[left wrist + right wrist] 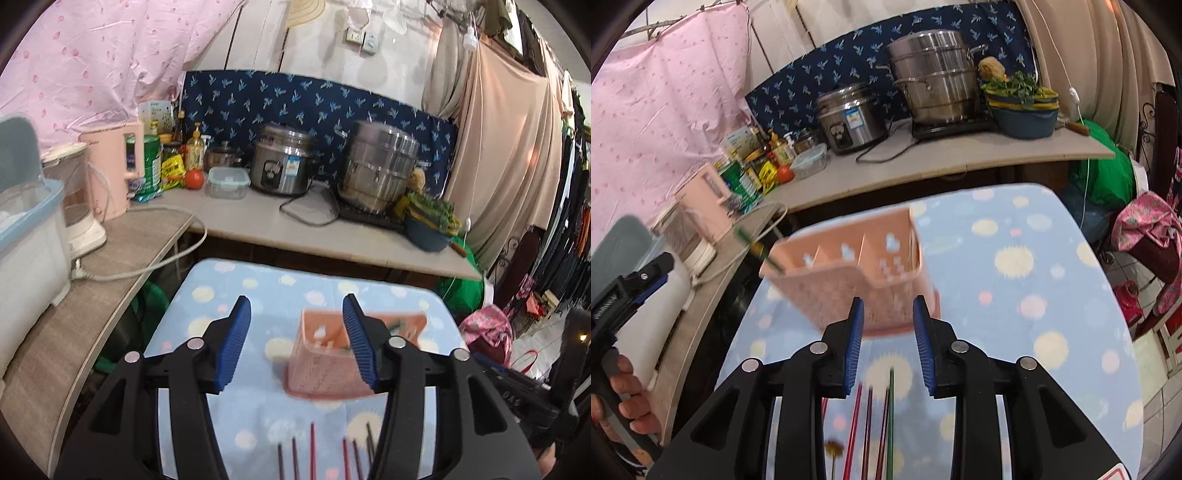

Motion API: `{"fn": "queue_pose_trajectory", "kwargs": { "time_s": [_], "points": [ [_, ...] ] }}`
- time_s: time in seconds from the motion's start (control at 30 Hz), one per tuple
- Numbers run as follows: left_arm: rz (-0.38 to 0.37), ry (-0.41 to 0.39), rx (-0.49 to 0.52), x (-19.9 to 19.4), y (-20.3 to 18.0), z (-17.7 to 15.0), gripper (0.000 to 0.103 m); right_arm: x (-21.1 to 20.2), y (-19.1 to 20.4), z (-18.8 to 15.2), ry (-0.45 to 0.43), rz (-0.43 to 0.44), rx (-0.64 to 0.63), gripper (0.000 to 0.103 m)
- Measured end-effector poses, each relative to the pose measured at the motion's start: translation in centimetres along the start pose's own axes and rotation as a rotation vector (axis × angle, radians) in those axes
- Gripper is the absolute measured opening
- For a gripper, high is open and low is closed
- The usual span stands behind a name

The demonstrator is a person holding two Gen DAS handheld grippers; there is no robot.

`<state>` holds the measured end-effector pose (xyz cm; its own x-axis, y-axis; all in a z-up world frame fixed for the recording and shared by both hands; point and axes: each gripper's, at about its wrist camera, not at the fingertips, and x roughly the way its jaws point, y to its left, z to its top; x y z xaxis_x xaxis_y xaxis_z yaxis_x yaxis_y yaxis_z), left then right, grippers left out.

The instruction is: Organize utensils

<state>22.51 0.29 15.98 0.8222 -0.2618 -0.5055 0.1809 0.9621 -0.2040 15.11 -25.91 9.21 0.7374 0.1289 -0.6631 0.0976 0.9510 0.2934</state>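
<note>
1. Chopsticks [871, 424] lie nearest, flat on the blue spotted cloth [1052, 295] just below and between the black arms of the right gripper [888, 343]. Their long axes run along the way the gripper points, tips toward the holder. I count about four or five in the right wrist view: red, dark and one green. The blur keeps the count unsure.

2. Right gripper: blue pads parted with a modest gap, nothing between them. The sticks lie under it, not in its grasp.

3. Left gripper [297, 343]: jaws spread wider, also empty. In its own view about six stick ends [325, 454] show at the bottom edge, below the pads and toward its right arm.

4. By my reading the right gripper is better placed for the next pick, since the sticks lie straight under its gap. The sticks lie along its pointing line, so a grip across them needs only a dip forward and down.

5. One pink utensil holder [849, 266] stands beyond both grippers on the cloth. It has several compartments, and a green stick [757, 247] leans out at its left end in the right wrist view.

6. Farther off, the counter [280, 221] carries one rice cooker [282, 162], one stacked steel steamer [380, 166], one pink kettle [114, 170] and a clutter of bottles.
</note>
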Motion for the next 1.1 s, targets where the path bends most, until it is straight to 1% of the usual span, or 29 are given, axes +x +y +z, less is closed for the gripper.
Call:
{"fn": "queue_pose_trajectory", "kwargs": {
  "time_s": [0.13, 0.27, 0.4, 0.57, 0.7, 0.83, 0.93, 1.0, 1.1],
  "points": [
    [0.012, 0.093, 0.004, -1.4, 0.8, -4.3, 0.049, -1.4, 0.0, -5.1, 0.060, -0.037, -0.032, 0.030],
    [0.035, 0.182, 0.006, -2.4, 1.8, -8.7, 0.049, -2.1, -0.8, -10.1, 0.138, -0.055, -0.023, 0.030],
    [0.063, 0.245, 0.024, -3.2, 2.4, -12.7, 0.049, -2.0, -1.3, -14.4, 0.211, -0.060, -0.007, 0.030],
    [0.071, 0.303, 0.034, -3.9, 2.7, -16.5, 0.049, -1.6, -0.8, -18.5, 0.268, -0.075, -0.044, 0.030],
    [0.074, 0.329, 0.041, -4.4, 2.4, -18.4, 0.049, -1.4, -0.1, -20.1, 0.285, -0.073, -0.076, 0.030],
    [0.072, 0.347, 0.057, -4.8, 1.7, -20.1, 0.049, -1.1, 0.5, -20.6, 0.289, -0.071, -0.095, 0.030],
    [0.071, 0.358, 0.070, -5.1, 1.4, -20.9, 0.049, -0.9, 0.8, -20.7, 0.289, -0.076, -0.103, 0.028],
    [0.071, 0.364, 0.078, -5.2, 1.2, -21.4, 0.049, -0.6, 0.9, -20.8, 0.293, -0.080, -0.107, 0.024],
    [0.067, 0.379, 0.074, -5.2, 1.3, -22.1, 0.049, -0.4, 1.2, -20.9, 0.292, -0.095, -0.126, 0.020]
  ]
}}
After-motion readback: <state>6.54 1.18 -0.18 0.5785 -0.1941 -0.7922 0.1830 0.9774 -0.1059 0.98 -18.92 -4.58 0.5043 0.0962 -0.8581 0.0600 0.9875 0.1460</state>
